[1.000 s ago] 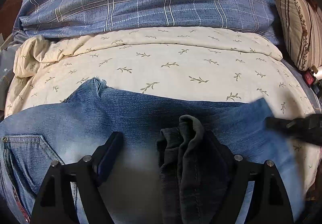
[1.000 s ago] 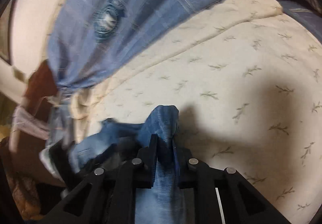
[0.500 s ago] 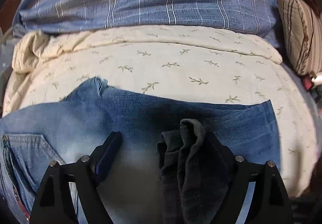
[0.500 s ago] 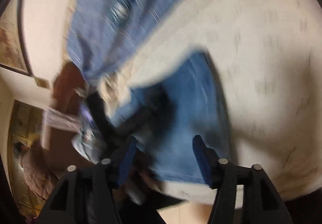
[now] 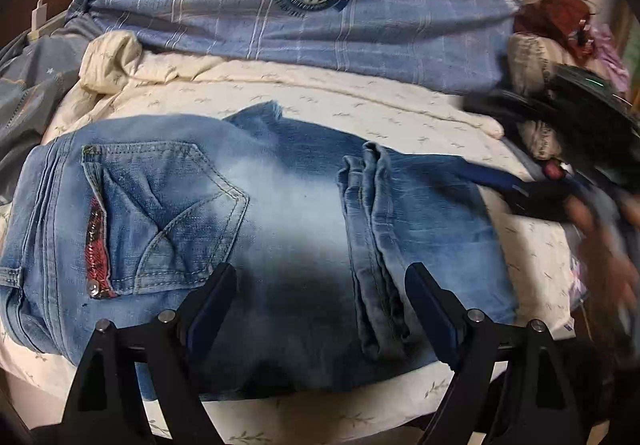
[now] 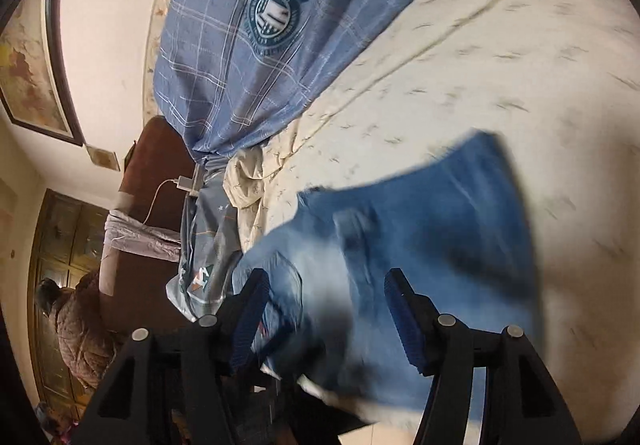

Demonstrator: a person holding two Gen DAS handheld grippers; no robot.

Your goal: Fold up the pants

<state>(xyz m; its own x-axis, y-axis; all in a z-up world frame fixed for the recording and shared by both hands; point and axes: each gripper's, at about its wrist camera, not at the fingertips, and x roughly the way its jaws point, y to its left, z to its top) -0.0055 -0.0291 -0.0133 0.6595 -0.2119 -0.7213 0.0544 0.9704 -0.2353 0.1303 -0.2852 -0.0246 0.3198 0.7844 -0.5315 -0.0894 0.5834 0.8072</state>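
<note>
A: Where are the pants?

B: Flat on the bed, on the cream leaf-print cover, folded into a compact rectangle. Back pocket faces up on the left, and the leg hems lie across the top toward the right.

A: Grippers?

B: Left gripper is spread wide, hovering over the near edge of the denim, nothing between the fingers. Right gripper is spread too, also holding nothing; its view is motion-blurred, with the pants below it.

A: How does it handle?

B: Denim, so I'd judge it heavyish for cloth and fairly stiff. It holds a crease, but the stacked layers are thick. Not slippery, not fragile.

A: Where to grab?

B: By the edges and corners, not the middle. Best bet is pinching all layers at the near edge, one gripper by the pocket side and one by the hem side. The hems sit loose on top, so they could slide off if only the bottom layer gets lifted.

A: Other stuff?

B: Blue plaid pillow behind, well apart from the pants.
</note>
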